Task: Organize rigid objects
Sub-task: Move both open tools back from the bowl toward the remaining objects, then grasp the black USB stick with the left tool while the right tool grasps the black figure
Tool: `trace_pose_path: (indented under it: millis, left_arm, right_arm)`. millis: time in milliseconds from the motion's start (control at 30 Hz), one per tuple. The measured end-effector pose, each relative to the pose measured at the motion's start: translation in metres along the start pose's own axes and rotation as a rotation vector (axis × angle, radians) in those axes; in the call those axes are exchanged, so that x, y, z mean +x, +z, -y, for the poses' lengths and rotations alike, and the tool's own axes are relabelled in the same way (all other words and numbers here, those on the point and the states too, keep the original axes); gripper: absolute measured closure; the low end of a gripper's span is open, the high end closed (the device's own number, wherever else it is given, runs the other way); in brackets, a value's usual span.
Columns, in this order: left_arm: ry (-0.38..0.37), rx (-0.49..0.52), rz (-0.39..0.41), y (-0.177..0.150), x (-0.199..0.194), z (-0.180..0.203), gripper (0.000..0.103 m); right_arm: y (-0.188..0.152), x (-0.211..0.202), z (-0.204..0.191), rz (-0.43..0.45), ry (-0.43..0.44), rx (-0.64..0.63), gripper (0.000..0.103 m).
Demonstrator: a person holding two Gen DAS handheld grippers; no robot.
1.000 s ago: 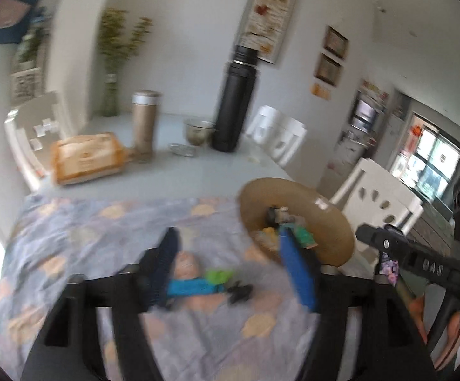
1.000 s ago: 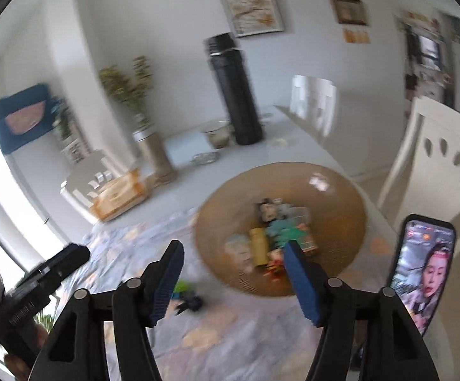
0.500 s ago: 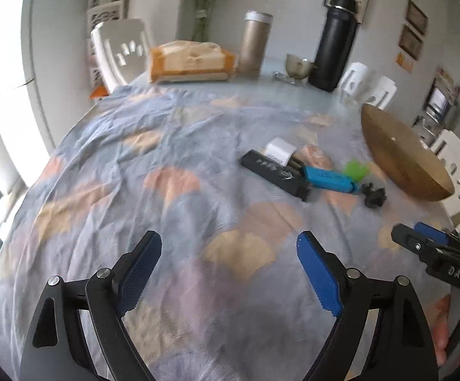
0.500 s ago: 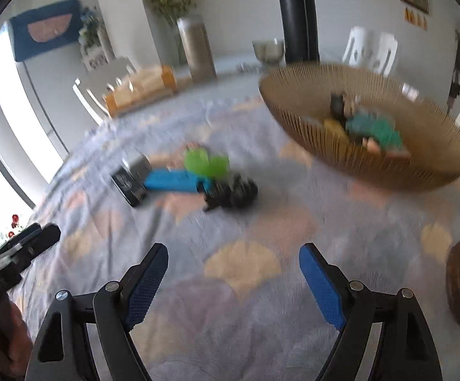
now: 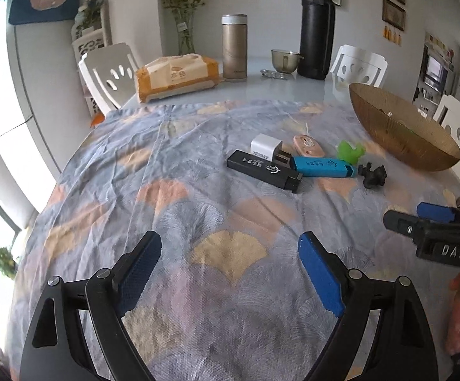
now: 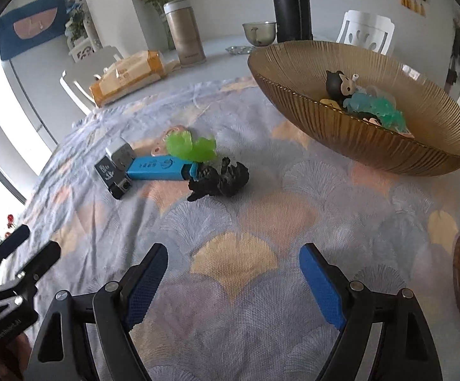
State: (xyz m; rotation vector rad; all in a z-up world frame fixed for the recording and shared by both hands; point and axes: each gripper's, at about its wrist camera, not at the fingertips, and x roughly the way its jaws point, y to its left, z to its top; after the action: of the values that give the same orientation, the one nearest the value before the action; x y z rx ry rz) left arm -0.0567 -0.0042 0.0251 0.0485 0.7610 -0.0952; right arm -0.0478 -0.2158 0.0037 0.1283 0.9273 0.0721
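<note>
Right now the patterned tablecloth [image 5: 172, 197] carries everything: the ribbed amber bowl [image 6: 373, 146] sits at the far right with a few small toys already in it, and a tight cluster lies near the middle — black box [image 5: 263, 169], blue box [image 5: 322, 166], white charger [image 5: 265, 146], green toy [image 6: 192, 146] and black figurine [image 6: 220, 179], several touching or overlapping. That crowding looks like the main risk: closing on one piece could nudge or drag its neighbours, and the small irregular figurine could slip from the flat pads. Both tools hover low over bare cloth, well short of the cluster; the left gripper [image 5: 230, 273] and right gripper [image 6: 233, 281] are spread wide, holding nothing.
</note>
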Motion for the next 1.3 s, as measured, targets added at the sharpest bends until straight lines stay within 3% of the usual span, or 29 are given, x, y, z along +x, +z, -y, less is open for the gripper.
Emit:
trace_pose_path:
  millis: [233,367,433,533,633,700,767,800,833,1000,1167,1300]
  left_arm:
    - [0.012,0.003,-0.006,-0.001,0.001,0.000,0.015]
    - [0.003,0.003,-0.022,0.000,0.002,0.000,0.015]
    - [-0.050,0.004,-0.104,0.003,0.012,0.000,0.015]
    - [-0.093,-0.012,-0.196,0.011,0.023,0.001,0.015]
    - [-0.069,0.011,-0.181,0.031,0.031,0.012,0.015]
    - [-0.050,0.048,-0.149,0.044,0.040,0.025,0.015]
    - [-0.025,0.066,-0.148,0.053,0.056,0.034,0.016]
    - [-0.021,0.069,-0.157,0.056,0.063,0.036,0.016]
    - [-0.027,0.069,-0.167,0.058,0.070,0.038,0.016]
    - [-0.015,0.031,-0.198,0.062,0.097,0.039,0.016]
    - [-0.030,0.048,-0.193,0.058,0.086,0.031,0.031]
    - [-0.051,0.043,-0.209,0.045,0.072,0.010,0.032]
  right_arm:
    - [-0.002,0.002,-0.012,-0.005,-0.084,-0.068,0.019]
    - [0.001,0.001,-0.004,-0.009,-0.032,-0.034,0.018]
    - [0.003,-0.002,0.002,-0.003,-0.011,-0.007,0.018]
    - [0.010,0.003,0.008,-0.063,0.032,0.031,0.018]
    - [0.023,0.012,-0.005,-0.128,0.003,-0.037,0.018]
    - [0.032,0.017,-0.013,-0.110,-0.005,-0.072,0.018]
    - [0.039,0.026,-0.018,-0.074,-0.066,-0.088,0.018]
    - [0.040,0.030,-0.017,-0.062,-0.095,-0.086,0.022]
    - [0.040,0.033,-0.015,-0.052,-0.107,-0.084,0.033]
    - [0.040,0.029,-0.008,-0.008,-0.080,-0.070,0.038]
    - [0.037,0.028,-0.011,0.002,-0.054,-0.091,0.040]
    - [0.036,0.027,-0.009,0.016,-0.019,-0.075,0.047]
